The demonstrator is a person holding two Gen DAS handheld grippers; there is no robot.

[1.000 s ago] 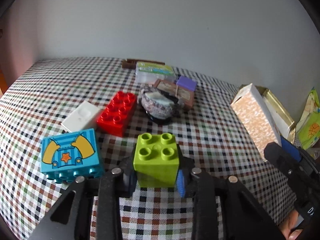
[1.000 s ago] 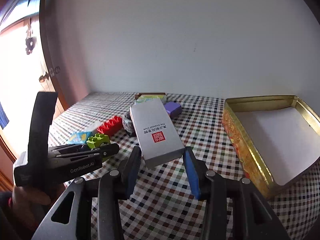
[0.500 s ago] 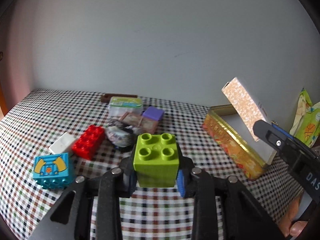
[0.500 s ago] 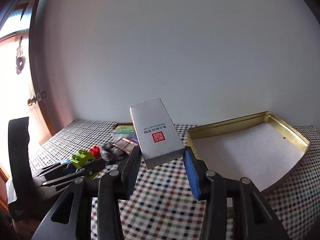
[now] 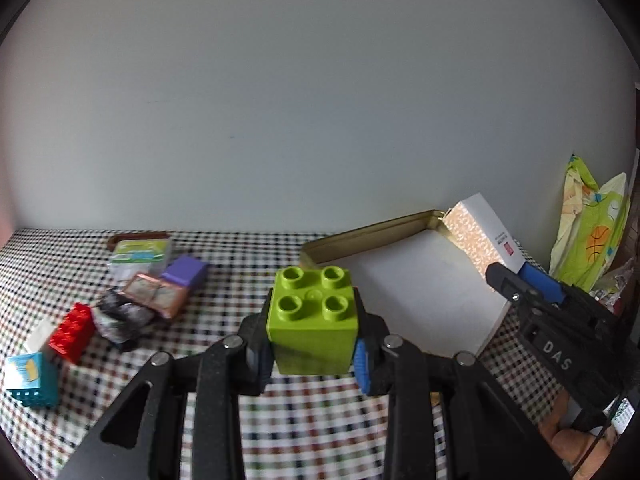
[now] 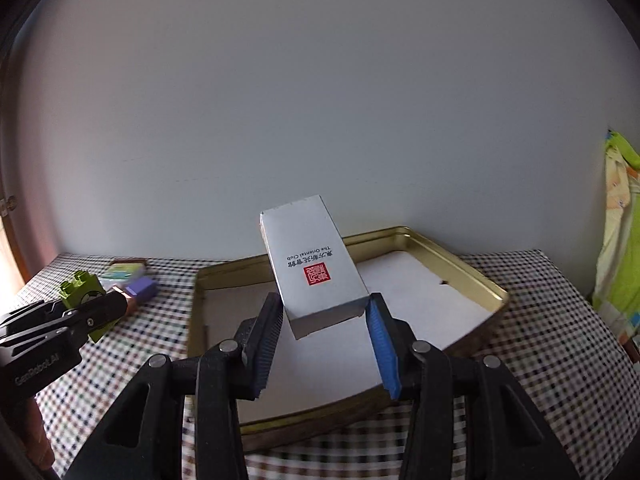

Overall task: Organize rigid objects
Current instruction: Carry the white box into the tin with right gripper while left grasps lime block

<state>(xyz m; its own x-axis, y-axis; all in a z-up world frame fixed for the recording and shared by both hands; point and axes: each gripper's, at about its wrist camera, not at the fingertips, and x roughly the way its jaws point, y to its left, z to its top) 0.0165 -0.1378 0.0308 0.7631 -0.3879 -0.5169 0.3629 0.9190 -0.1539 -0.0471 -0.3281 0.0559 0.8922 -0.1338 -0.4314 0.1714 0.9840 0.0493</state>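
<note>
My left gripper [image 5: 310, 350] is shut on a lime green four-stud brick [image 5: 312, 320], held above the checked tablecloth just left of the gold tin [image 5: 372, 236]. In the right wrist view the same brick [image 6: 82, 292] shows at the left in the left gripper [image 6: 92, 312]. My right gripper [image 6: 324, 340] is shut on a silver box with a red seal [image 6: 312, 264], held tilted over the open gold tin [image 6: 472, 272], whose white floor is bare. In the left wrist view the box [image 5: 480, 240] appears over the tin's far right corner in the right gripper [image 5: 516, 280].
At the left lie a red brick [image 5: 72, 330], a blue printed brick [image 5: 30, 376], a white block [image 5: 40, 332], a purple block [image 5: 186, 274], a small clear box [image 5: 138, 254] and a dark wrapped bundle [image 5: 120, 318]. A green patterned bag [image 5: 592, 232] hangs at the right by the wall.
Both grippers have swung right with their loads, from over the scattered toys toward the tin. The silver box now hangs over the tin, the green brick beside its left rim.
</note>
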